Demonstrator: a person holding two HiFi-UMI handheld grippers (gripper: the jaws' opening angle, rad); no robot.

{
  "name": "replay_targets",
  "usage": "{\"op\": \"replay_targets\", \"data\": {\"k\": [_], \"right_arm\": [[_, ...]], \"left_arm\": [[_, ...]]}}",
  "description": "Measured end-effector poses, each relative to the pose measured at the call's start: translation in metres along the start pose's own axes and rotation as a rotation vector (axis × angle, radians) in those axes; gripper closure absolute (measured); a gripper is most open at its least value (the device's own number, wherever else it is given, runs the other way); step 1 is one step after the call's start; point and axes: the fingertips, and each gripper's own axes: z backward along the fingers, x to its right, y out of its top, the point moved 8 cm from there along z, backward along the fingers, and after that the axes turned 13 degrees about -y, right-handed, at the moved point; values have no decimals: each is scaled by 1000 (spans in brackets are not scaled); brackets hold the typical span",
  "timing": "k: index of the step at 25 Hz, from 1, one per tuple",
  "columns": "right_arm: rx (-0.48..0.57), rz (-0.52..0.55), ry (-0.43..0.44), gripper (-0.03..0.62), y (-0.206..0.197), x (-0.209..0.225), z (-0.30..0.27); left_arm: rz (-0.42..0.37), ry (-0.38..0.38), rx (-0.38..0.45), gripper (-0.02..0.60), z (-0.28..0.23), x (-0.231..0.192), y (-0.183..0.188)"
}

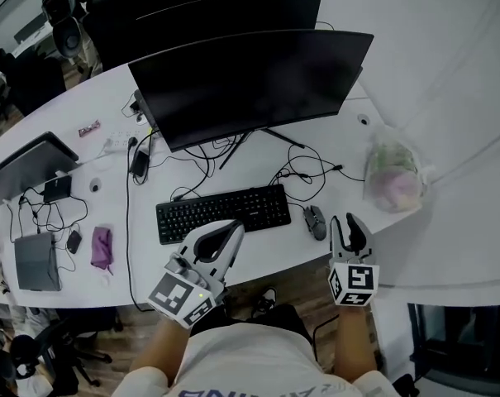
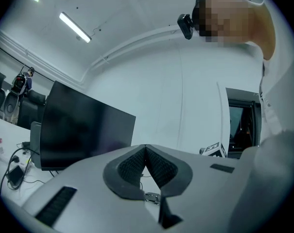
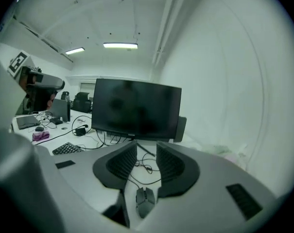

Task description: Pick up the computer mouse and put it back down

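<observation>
Here, the left gripper (image 1: 231,228) hangs over the near edge of the keyboard (image 1: 223,212), its jaws pressed together on nothing. The computer mouse (image 1: 315,221) lies on the white desk (image 1: 270,242) just right of the keyboard. Farther right of the keyboard, the right gripper (image 1: 345,222) holds its jaws narrowly apart, empty, beside the mouse.

Keyboard (image 1: 223,212): black, on white desk (image 1: 349,143). Mouse (image 1: 315,221), right of keyboard: dark grey. Monitor (image 1: 250,81), behind keyboard: black. Pouch (image 1: 102,247), left of keyboard: purple. Bag (image 1: 392,176), far right of keyboard: translucent, pink and green inside. Left gripper (image 1: 235,226) and right gripper (image 1: 342,219): light grey, black ribbed pads (image 3: 121,161), black-and-white square markers (image 1: 353,281).
</observation>
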Motion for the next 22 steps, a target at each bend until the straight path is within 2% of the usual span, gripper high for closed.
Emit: {"op": "replay_targets", "data": {"k": [2, 3, 10, 15, 22], "right_arm": [[56, 10, -46, 520, 18, 3, 12], [79, 13, -61, 532, 26, 4, 18], [187, -15, -76, 549, 64, 4, 55], [241, -26, -58, 562, 83, 4, 74], [308, -33, -75, 572, 105, 5, 100]], "left_arm": [[-15, -19, 11, 577, 1, 1, 6], [-21, -28, 15, 577, 2, 2, 9], [-62, -80, 40, 577, 7, 11, 25], [-92, -108, 55, 577, 9, 15, 35], [-128, -145, 66, 577, 8, 22, 42]]}}
